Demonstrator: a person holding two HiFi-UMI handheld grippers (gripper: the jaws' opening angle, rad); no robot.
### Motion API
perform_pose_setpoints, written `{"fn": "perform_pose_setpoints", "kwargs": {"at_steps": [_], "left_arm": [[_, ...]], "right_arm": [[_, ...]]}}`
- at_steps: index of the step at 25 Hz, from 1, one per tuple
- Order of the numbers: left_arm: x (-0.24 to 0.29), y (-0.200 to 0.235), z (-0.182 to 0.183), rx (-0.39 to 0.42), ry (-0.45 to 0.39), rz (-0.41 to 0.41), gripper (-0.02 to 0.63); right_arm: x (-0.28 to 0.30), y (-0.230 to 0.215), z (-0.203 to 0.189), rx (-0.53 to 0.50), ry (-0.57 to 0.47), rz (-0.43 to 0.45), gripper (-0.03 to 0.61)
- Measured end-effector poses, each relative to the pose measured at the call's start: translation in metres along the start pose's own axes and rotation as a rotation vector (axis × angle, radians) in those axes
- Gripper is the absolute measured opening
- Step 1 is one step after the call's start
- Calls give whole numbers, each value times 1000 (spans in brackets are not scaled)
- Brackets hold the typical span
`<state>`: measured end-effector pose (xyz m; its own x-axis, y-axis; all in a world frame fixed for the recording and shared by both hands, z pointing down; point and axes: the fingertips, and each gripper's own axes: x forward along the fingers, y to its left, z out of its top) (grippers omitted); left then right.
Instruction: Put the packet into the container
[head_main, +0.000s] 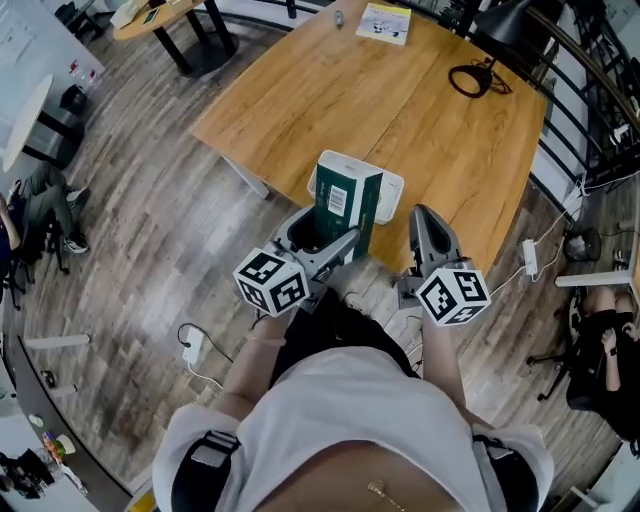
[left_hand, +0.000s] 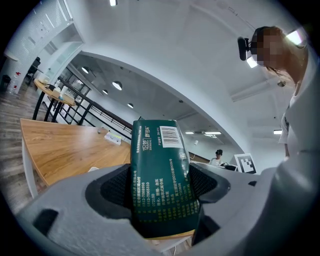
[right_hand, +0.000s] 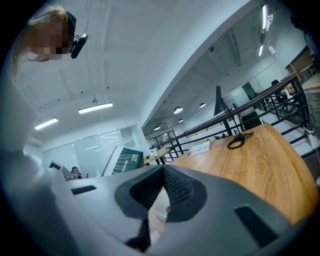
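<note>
A broad wooden table (head_main: 400, 100) stands on plank flooring ahead of me, with a shallow white plastic container (head_main: 392, 184) at its near edge. My left gripper (head_main: 330, 243) clamps the dark green film-wrapped packet (left_hand: 159, 170) by its lower half, holding it upright at the container's near side. I judge it light, squashy and slick, so a hold across its broad faces suits. My right gripper (right_hand: 162, 172), just right, is pressed closed on nothing
</note>
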<state>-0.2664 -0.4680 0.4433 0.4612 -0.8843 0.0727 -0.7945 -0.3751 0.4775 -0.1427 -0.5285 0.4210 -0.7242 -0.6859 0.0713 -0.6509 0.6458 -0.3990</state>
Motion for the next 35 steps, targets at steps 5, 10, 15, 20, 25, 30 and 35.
{"fn": "perform_pose_setpoints", "kwargs": {"at_steps": [5, 10, 15, 20, 25, 30, 35], "left_arm": [[14, 13, 4, 12, 45, -46, 376], [38, 26, 5, 85, 144, -118, 376], [60, 42, 10, 240, 263, -180, 376], [75, 60, 0, 427, 423, -254, 376], [90, 70, -19, 602, 586, -362, 376], [95, 75, -39, 696, 720, -503, 376], [105, 79, -56, 799, 850, -616, 377]], "right_arm": [[9, -3, 2, 7, -19, -27, 11], [17, -11, 4, 9, -24, -50, 11], [20, -19, 4, 26, -27, -85, 11], [16, -23, 2, 21, -32, -123, 11], [6, -29, -1, 37, -25, -163, 11], [-4, -34, -6, 53, -25, -197, 11], [-13, -40, -9, 74, -20, -230, 11]]}}
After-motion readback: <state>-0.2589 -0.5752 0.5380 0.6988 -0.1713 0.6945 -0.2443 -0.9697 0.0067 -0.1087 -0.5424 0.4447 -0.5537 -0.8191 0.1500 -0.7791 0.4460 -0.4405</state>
